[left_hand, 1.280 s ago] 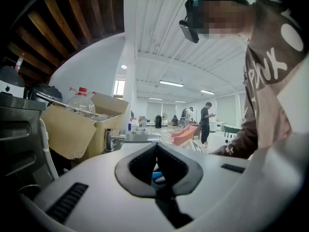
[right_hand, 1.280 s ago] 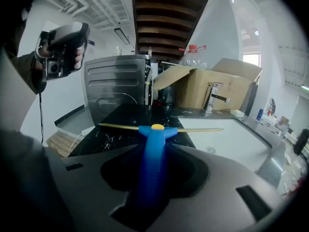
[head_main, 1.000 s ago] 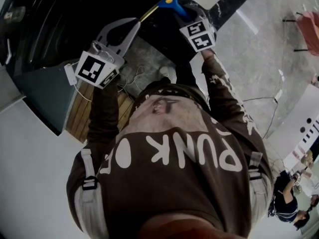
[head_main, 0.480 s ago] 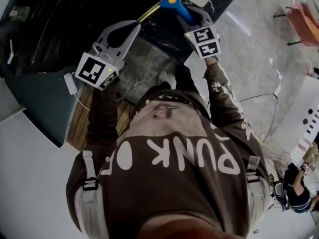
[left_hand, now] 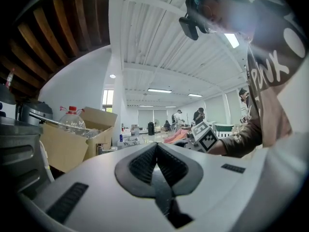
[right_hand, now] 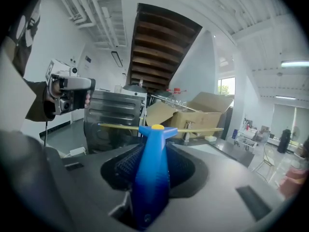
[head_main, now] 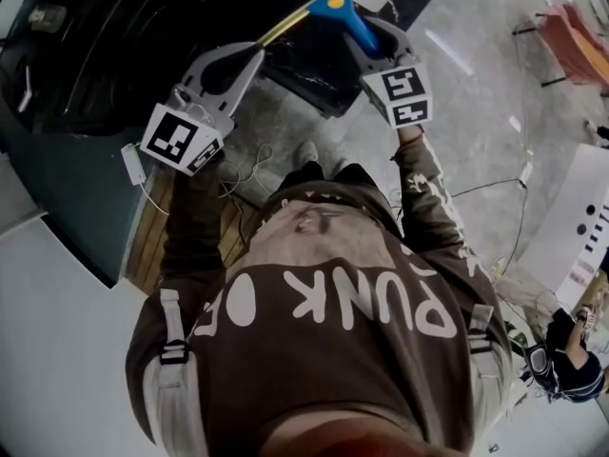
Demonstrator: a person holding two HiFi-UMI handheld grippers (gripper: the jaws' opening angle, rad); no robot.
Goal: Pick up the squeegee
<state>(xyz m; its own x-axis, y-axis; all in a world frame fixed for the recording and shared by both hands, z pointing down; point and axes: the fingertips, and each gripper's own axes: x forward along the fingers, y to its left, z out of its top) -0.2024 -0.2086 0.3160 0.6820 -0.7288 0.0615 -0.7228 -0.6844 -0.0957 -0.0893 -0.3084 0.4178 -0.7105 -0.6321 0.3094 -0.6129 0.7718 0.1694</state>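
Pinching the blue handle, the right gripper (head_main: 369,34) is shown with the squeegee (right_hand: 152,178) held up in the air, and the yellow blade (right_hand: 198,129) is seen lying crosswise beyond the jaws. The left gripper (left_hand: 157,151) is held beside it, jaws pressed together on nothing.

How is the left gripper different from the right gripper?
The left gripper's jaws are shut together with nothing between them; the right gripper's jaws are clamped on the blue handle of the squeegee. In the head view, the right gripper sits farther up the picture than the left gripper. Both are grey and carry a black-and-white marker cube.
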